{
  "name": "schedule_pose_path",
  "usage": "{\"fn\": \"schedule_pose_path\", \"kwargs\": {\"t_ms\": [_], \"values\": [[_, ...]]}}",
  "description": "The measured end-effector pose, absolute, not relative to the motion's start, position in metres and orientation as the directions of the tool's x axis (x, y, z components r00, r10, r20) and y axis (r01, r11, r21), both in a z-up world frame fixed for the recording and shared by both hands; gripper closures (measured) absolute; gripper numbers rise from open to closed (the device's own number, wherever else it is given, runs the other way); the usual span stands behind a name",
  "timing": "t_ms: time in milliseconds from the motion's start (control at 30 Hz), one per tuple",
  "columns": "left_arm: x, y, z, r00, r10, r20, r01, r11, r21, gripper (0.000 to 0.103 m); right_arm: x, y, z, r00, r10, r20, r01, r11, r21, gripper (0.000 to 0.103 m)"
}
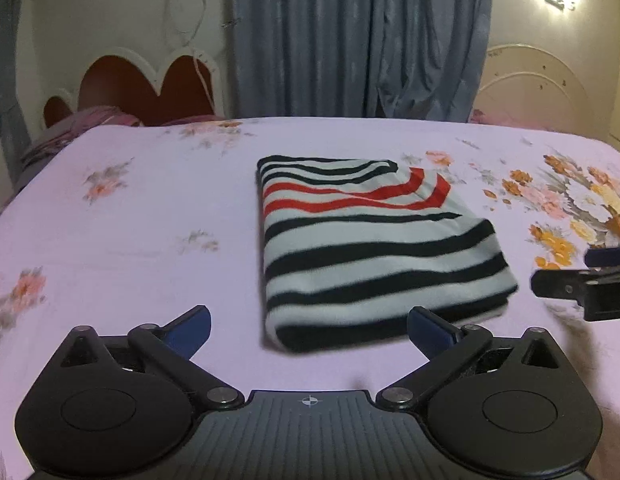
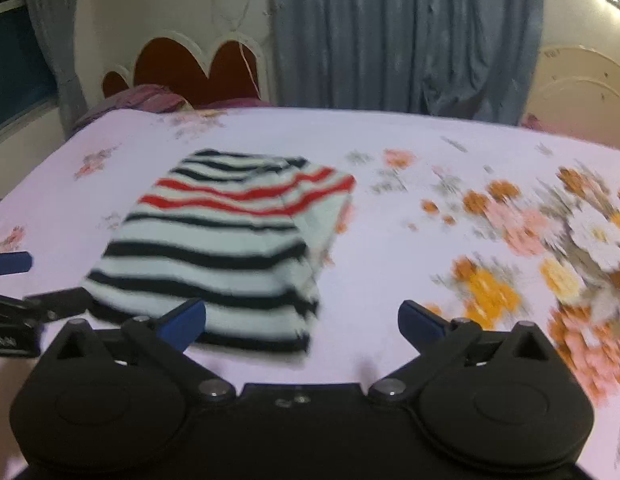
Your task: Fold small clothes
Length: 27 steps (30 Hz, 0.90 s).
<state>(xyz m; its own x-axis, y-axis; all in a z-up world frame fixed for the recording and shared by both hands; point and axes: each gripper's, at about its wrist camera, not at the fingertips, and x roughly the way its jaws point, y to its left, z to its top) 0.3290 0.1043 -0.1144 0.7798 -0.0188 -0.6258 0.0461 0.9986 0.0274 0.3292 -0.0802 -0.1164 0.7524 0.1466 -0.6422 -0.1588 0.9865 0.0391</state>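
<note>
A small striped garment (image 1: 374, 248), white with black and red stripes, lies folded into a neat rectangle on the flowered bedsheet (image 1: 130, 240). My left gripper (image 1: 309, 330) is open just in front of its near edge, nothing between the blue fingers (image 1: 192, 326). In the right wrist view the same garment (image 2: 230, 252) lies ahead and to the left. My right gripper (image 2: 302, 322) is open above its near right corner, holding nothing. The other gripper's tip shows at each view's edge: the right one (image 1: 582, 284) and the left one (image 2: 14, 264).
The pale sheet carries a large orange, pink and white flower print (image 2: 550, 264) at the right. Beyond the bed stand a heart-shaped headboard (image 1: 146, 88), blue curtains (image 1: 358, 36) and a cream wall. A purple pillow (image 1: 70, 132) lies at the far left.
</note>
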Motion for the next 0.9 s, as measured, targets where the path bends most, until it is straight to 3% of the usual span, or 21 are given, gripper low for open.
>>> {"fn": "schedule_pose_path", "kwargs": {"t_ms": [367, 900], "values": [[0.261, 0.083, -0.080, 0.794, -0.018, -0.607, 0.037, 0.999, 0.019, 0.000, 0.252, -0.108, -0.083, 0.791, 0.165, -0.590, -0.136, 0.986, 0.094, 0.001], [0.173, 0.058, -0.043, 0.850, -0.011, -0.527, 0.019, 1.000, 0.008, 0.000, 0.174, -0.121, -0.051, 0.832, 0.149, -0.535, -0.150, 0.988, 0.043, 0.001]]}}
